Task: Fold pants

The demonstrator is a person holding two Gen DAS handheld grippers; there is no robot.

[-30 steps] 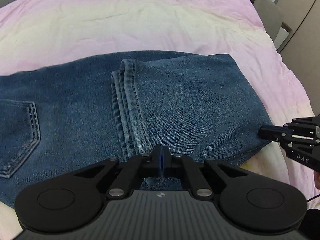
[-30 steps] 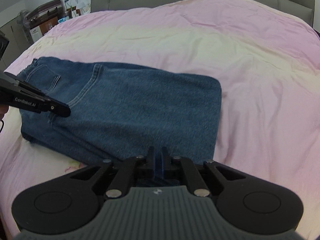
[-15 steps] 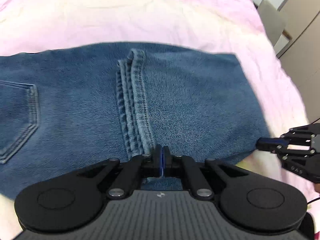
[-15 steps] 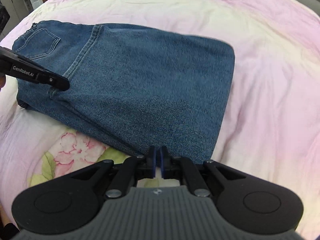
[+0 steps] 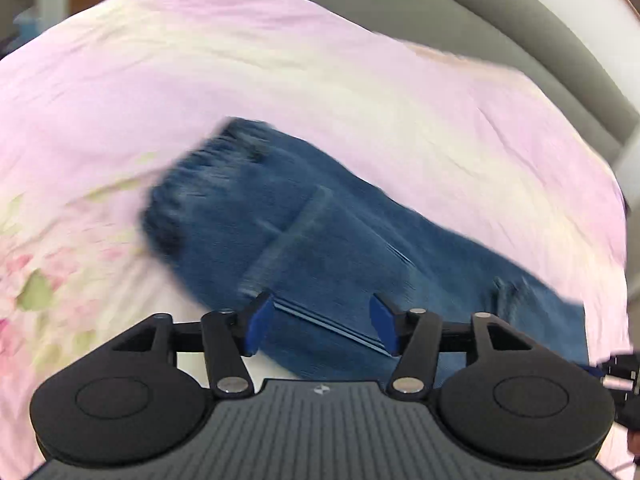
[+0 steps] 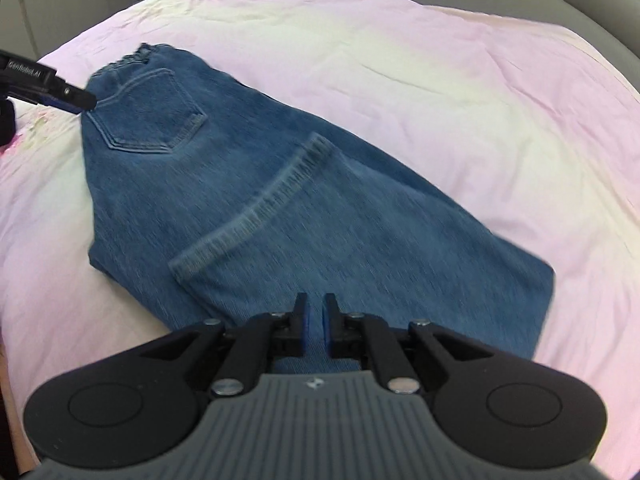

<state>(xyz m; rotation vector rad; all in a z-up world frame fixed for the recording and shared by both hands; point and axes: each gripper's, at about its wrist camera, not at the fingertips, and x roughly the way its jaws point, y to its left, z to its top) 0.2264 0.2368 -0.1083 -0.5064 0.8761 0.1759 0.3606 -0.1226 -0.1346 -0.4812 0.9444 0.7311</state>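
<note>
Pink bedding (image 6: 440, 80) with a pale yellow band fills both views, a grey headboard (image 5: 520, 32) curving behind it, and your jeans (image 6: 320, 220) lie on it folded once, leg hems brought up over the seat.

Starting left of the jeans: your left gripper (image 5: 322, 326) has changed most. Half a second ago its blue pads were pinched together on the denim at the hem seam; now they stand wide apart with nothing between them, the fabric only lying beneath. In the right wrist view that same left gripper (image 6: 76, 98) hovers just beside the waistband corner, next to the back pocket (image 6: 148, 116). The left view is heavily blurred, so take it as swinging fast.

Across the middle of the jeans, the stitched hem band (image 6: 256, 212) runs diagonally, flat on the layer below.

At the near right edge of the jeans, your right gripper (image 6: 315, 326) has loosened too: a narrow gap shows between its pads, denim visible through it. I cannot tell whether it grips any cloth.

So the first fold reads as released and settled. You look set to regrasp at the waistband end for a second fold.
</note>
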